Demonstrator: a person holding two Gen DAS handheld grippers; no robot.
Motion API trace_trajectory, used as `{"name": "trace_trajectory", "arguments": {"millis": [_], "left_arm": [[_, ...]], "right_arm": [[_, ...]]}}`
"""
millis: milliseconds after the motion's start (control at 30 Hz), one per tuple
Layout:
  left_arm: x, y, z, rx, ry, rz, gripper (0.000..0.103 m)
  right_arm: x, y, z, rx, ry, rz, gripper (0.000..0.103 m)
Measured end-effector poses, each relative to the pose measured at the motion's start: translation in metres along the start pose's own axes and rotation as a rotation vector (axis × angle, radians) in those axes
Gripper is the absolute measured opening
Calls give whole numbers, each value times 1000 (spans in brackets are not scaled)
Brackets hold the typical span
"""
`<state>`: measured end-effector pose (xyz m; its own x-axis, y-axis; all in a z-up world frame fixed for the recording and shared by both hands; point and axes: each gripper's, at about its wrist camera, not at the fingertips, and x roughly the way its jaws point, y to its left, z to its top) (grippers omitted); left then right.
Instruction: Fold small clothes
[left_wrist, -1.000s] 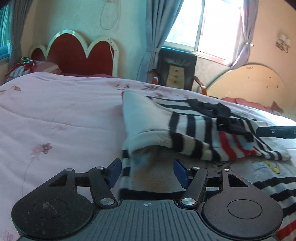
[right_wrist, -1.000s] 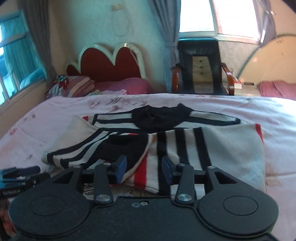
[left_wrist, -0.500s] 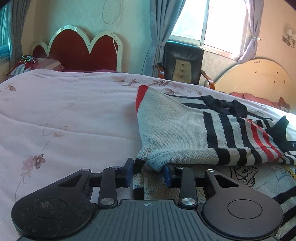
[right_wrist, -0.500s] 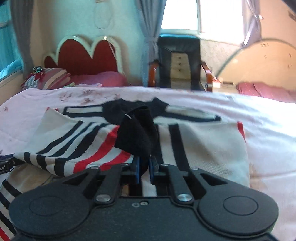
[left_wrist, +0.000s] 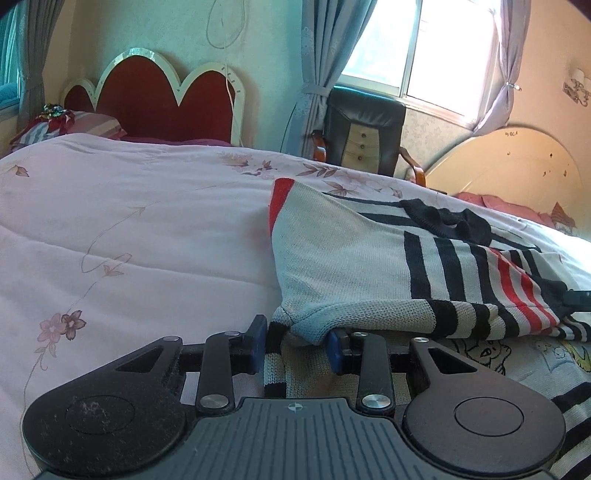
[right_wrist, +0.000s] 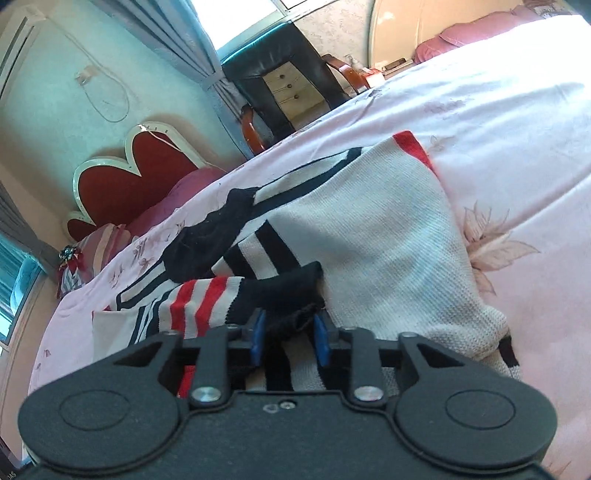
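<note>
A small knit sweater (left_wrist: 343, 258), cream with black and red stripes and a black collar, lies partly folded on the pink bedspread (left_wrist: 129, 221). My left gripper (left_wrist: 295, 345) has its blue pads apart around the sweater's folded left corner, with a striped layer running between the fingers. In the right wrist view the same sweater (right_wrist: 376, 236) fills the middle. My right gripper (right_wrist: 288, 339) is tilted, its pads apart, with the black sleeve cuff (right_wrist: 291, 291) lying between them.
A red scalloped headboard (left_wrist: 162, 96) and pillows (left_wrist: 70, 123) stand at the far end of the bed. A black chair (left_wrist: 365, 129) stands by the window. A second bed's headboard (left_wrist: 517, 166) is at right. A printed cloth (left_wrist: 517, 362) lies under the sweater.
Both grippers have opened from a tight grip on the sweater. The right gripper has rolled sideways, and the black cuff it held raised now lies low on the sweater.
</note>
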<state>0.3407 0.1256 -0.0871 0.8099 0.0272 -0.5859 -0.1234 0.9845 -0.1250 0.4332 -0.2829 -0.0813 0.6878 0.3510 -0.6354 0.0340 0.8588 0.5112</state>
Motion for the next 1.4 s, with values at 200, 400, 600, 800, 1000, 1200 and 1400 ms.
{"name": "trace_trajectory", "arguments": {"millis": [200,400,600,800,1000,1200,1400], "left_arm": [[-1,5,-1,-42,-7,0,33],[3,3,-1,29,63,-16,33],[-43,1,7,65,-49,-94,58],[4,-57,33,137,-14,-188,58],[29,-55,26,101,78,-197,58],[43,-42,81,104,-32,-147,58],[116,-24,98,88,109,-66,58]], "right_arm": [[-26,22,1,-124,-85,6,7],[-17,15,-15,-170,-30,-65,8],[-40,24,-16,-272,-121,-90,16],[1,80,-8,-455,-73,3,12],[50,88,-23,-559,53,-60,7],[45,91,0,-516,-28,-5,16],[84,96,17,-525,-6,-32,13]]}}
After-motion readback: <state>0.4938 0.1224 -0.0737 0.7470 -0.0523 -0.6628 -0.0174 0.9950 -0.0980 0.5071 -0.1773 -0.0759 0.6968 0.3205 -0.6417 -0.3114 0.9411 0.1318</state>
